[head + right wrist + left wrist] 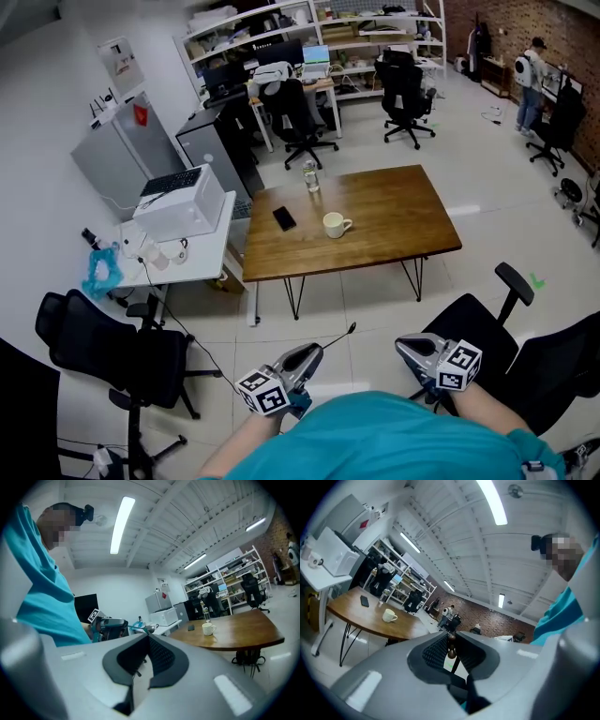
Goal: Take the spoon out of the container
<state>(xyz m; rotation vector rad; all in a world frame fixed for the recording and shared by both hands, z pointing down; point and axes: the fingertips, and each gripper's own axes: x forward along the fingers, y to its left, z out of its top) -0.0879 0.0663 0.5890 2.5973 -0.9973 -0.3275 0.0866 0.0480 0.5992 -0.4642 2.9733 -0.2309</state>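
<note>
A white mug [335, 224] stands on the wooden table [394, 216], far from both grippers; it also shows as the mug [389, 616] and the mug [208, 628]. My left gripper [314, 349] is held close to my body, shut on a thin dark spoon [339, 336] that points up and to the right. In the left gripper view the spoon's beaded handle [451, 648] is pinched between the pads of the left gripper [451, 637]. My right gripper [401, 344] is also near my body. Seen in its own view, the right gripper [149, 637] has its jaws together with nothing between them.
A black phone [284, 218] and a glass bottle [310, 177] also sit on the table. A white side table [211, 248] carries a white box-shaped appliance. Black office chairs stand at my left [103, 347] and right [487, 328]. A person [532, 80] stands far back right.
</note>
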